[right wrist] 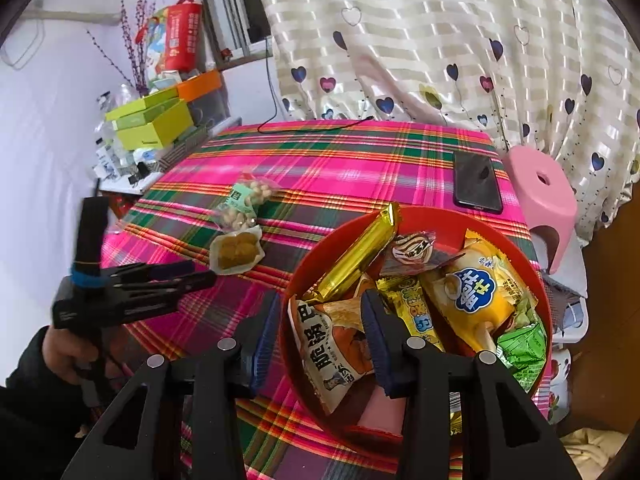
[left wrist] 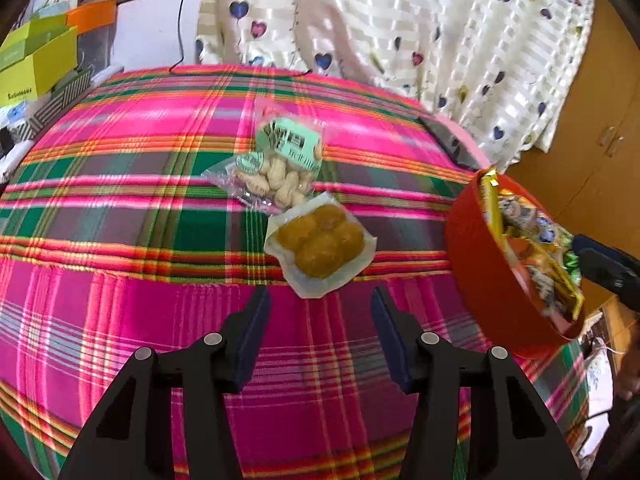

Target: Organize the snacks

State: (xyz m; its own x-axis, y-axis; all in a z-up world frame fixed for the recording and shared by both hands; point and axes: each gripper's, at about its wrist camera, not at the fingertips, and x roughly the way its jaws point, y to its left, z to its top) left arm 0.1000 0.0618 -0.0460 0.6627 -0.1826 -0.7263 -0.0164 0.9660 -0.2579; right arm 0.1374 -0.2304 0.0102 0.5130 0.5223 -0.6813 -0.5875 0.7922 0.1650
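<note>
Both tools are working over the plaid-covered worktop (left wrist: 120,208). Left tool (left wrist: 320,312) is hovering with its jaws standing wide and nothing between them, aimed down at the packet of yellow cakes (left wrist: 320,240), which is lying flat just beyond its fingertips and roughly centred between them. That lineup suggests the packet is the next thing to be picked up, and the wide gap is suiting a flat, broad wrapper. Touching the far edge of that packet, a clear bag of peanuts (left wrist: 280,168) is lying a little further out, also not yet gathered.

Right tool (right wrist: 320,320) is straddling the near rim of the red bowl (right wrist: 536,280), one finger outside the wall and the other inside among the wrappers, jaws about half apart. It appears to be gripping the rim to hold the bowl, which looks tipped up in the left view, probably to present it for the loose snacks; whether the pads are truly pressing I cannot tell. Inside the bowl, a gold bar (right wrist: 360,256), a yellow packet (right wrist: 476,284) and a green packet (right wrist: 524,344) are already sitting. A phone (right wrist: 476,180) is lying beyond the bowl, out of the way.
</note>
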